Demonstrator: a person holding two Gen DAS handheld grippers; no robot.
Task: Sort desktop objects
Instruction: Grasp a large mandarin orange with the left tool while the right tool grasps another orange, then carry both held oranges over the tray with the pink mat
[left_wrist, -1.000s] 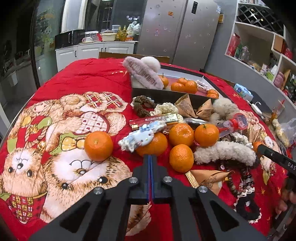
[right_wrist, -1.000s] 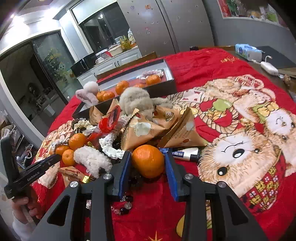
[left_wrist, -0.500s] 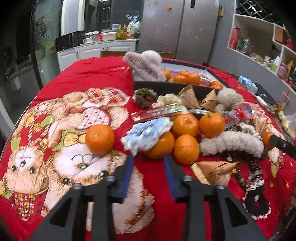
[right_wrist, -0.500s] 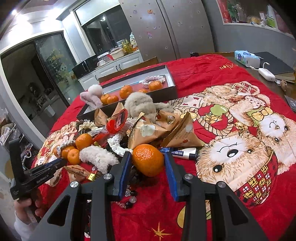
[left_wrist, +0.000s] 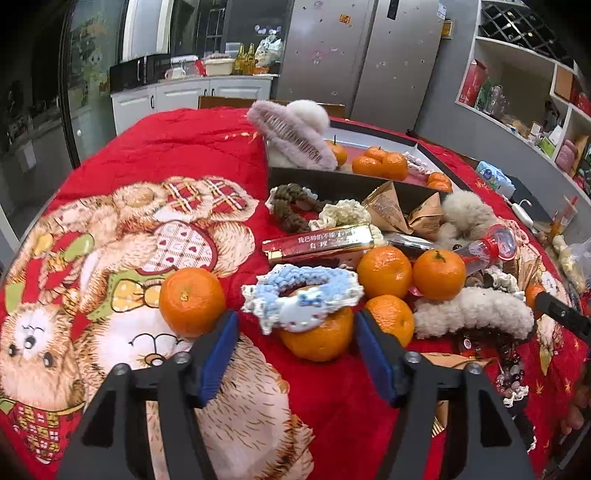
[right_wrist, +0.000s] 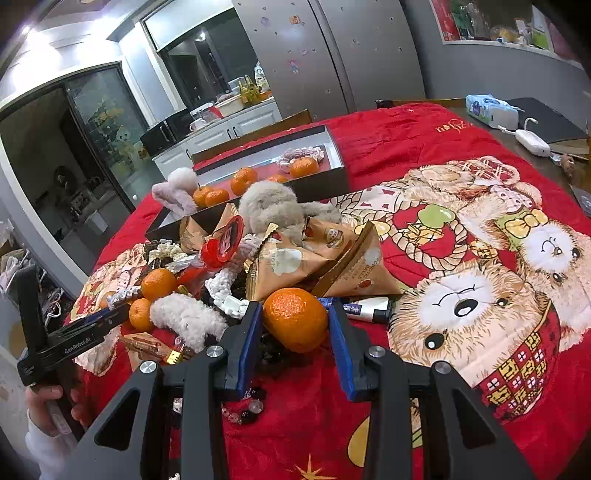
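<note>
In the left wrist view my left gripper (left_wrist: 294, 323) has its jaws opening. Just ahead, between the blue pads, lies a tangerine (left_wrist: 317, 341) with a blue-and-white scrunchie (left_wrist: 301, 295) draped over it; the pads do not touch either. Another tangerine (left_wrist: 192, 301) sits just left of the left finger. In the right wrist view my right gripper (right_wrist: 294, 314) is shut on a tangerine (right_wrist: 295, 321). A black tray (right_wrist: 321, 184) at the back holds several tangerines and hair clips.
The pile on the red bear-print blanket (left_wrist: 166, 155) holds more tangerines (left_wrist: 384, 271), fluffy clips (left_wrist: 472, 314), brown snack packets (right_wrist: 291, 266), a red-gold box (left_wrist: 317, 242), a small bottle and bead strings. A hand (right_wrist: 48, 398) holds the left gripper's black body (right_wrist: 74, 341).
The left gripper's jaws went from shut to wide apart, and the tangerine under the scrunchie now lies between them. The right gripper keeps its tangerine and has barely moved.
</note>
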